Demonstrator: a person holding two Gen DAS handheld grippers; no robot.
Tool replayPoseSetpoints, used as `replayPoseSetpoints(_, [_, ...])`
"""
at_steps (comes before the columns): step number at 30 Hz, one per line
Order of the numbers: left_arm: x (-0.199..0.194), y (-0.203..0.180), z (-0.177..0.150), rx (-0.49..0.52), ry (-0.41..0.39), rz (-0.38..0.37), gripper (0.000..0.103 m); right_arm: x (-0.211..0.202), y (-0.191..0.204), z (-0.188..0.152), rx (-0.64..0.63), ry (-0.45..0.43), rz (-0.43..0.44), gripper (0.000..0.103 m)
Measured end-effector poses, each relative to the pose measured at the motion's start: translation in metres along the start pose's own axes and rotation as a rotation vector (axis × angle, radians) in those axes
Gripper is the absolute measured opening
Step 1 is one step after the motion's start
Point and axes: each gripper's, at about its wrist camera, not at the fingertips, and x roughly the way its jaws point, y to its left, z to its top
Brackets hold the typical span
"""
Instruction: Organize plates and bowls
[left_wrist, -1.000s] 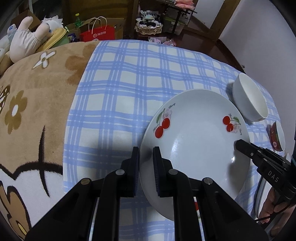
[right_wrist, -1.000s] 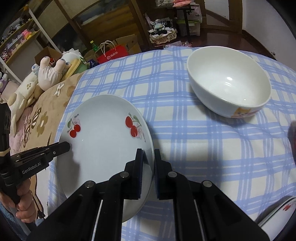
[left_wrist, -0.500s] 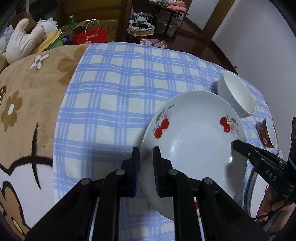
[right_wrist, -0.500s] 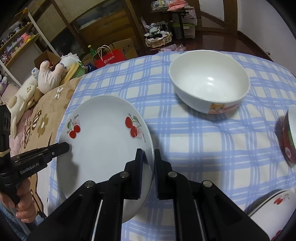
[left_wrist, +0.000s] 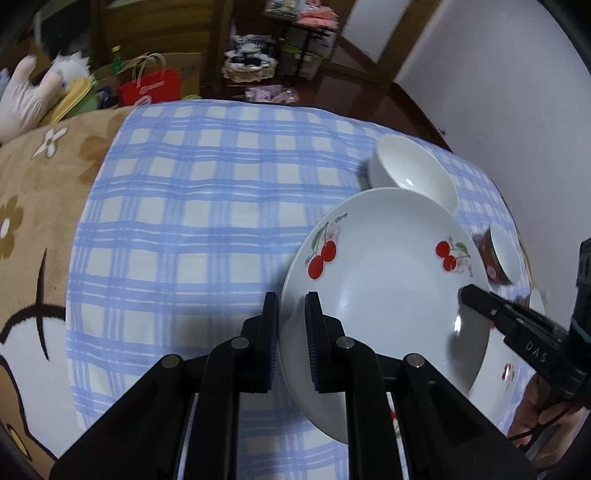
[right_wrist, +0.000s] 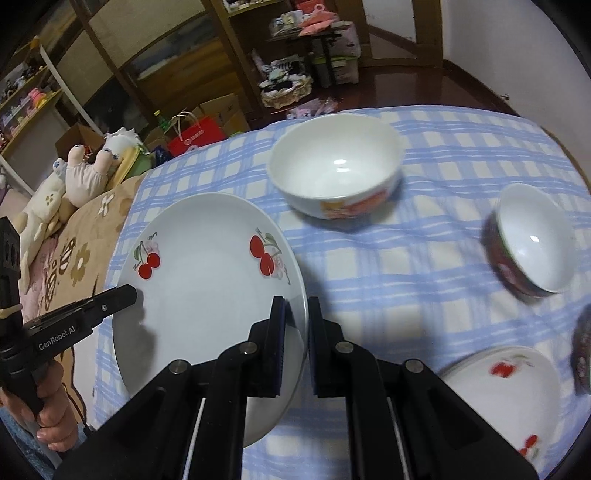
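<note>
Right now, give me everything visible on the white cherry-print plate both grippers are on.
The round white glossy cherry-print plate looks ceramic, shallow with a wide rim, and empty. Two red cherry motifs with green stems sit on opposite sides of the rim. It is tilted, above the blue-checked cloth, pinched at opposite rim edges: the left hand-held gripper and the right hand-held gripper each clamp the rim. Another cherry-print plate lies lower right.

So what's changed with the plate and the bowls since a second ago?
Both grippers, left and right, have carried the cherry plate toward the second cherry plate, which has come into view. Grip unchanged: each stays shut on the rim. The white bowl stays put.
</note>
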Motion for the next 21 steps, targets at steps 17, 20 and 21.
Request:
replayPoseSetpoints(17, [-0.014, -0.091, -0.025, 0.155, 0.005, -0.072, 0.014, -0.073, -0.066, -0.032, 0.095, -0.06, -0.077, 0.012])
replayPoseSetpoints(20, [-0.012, -0.113, -0.032, 0.2, 0.014, -0.071, 0.014, -0.086, -0.079, -0.039, 0.114, -0.074, -0.098, 0.012])
replayPoseSetpoints(21, [-0.011, -0.117, -0.034, 0.214, 0.015, -0.071, 0.014, -0.09, -0.084, -0.041, 0.122, -0.074, -0.104, 0.012])
